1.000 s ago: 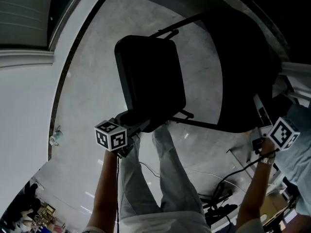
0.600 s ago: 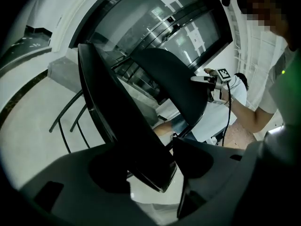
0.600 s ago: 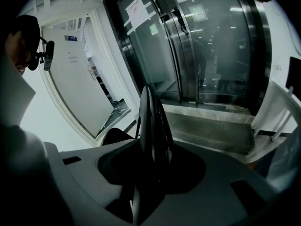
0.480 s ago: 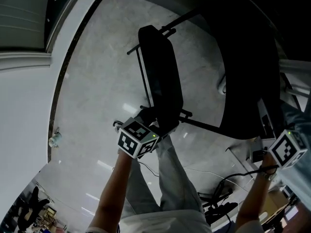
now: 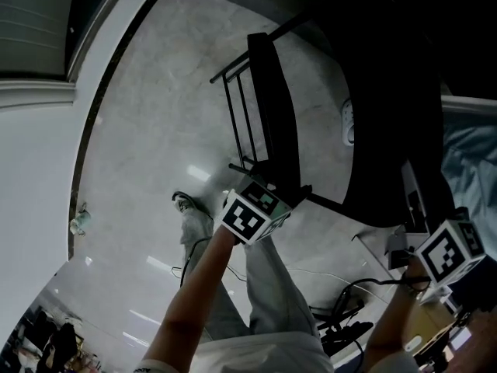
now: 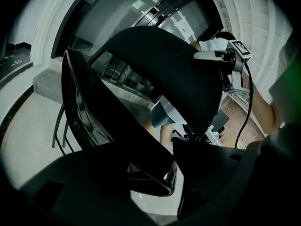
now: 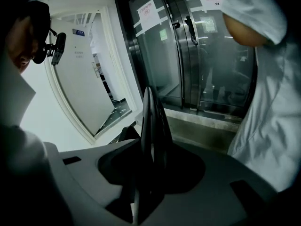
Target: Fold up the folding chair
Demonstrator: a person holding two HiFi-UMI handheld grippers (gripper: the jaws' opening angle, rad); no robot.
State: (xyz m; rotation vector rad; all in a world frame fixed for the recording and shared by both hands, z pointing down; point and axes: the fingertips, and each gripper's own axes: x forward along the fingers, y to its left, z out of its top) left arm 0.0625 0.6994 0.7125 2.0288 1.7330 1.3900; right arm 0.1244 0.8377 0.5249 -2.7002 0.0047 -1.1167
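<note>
Pale glossy stone floor [image 5: 147,154] open at 9 o'clock of folding chair [image 5: 380,123]; cables [image 5: 342,309] at 5 o'clock. Chair black: padded seat [image 5: 276,123] tipped near upright on thin tube frame [image 5: 237,107]. Seat front edge pinched in fingers of left gripper [image 5: 278,195]; backrest [image 7: 151,121] rim pinched in fingers of right gripper [image 7: 149,166]

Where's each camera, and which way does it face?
Head view: on the person's head, steeply down at seat and floor; forearms, legs, left gripper, right gripper.
Left gripper view: on that gripper, along jaws clamping the seat; own jaws, right forearm.
Right gripper view: on that gripper, along jaws clamping the backrest, toward glass doors; person's head.
Shared: head and left gripper views show the right gripper.
</note>
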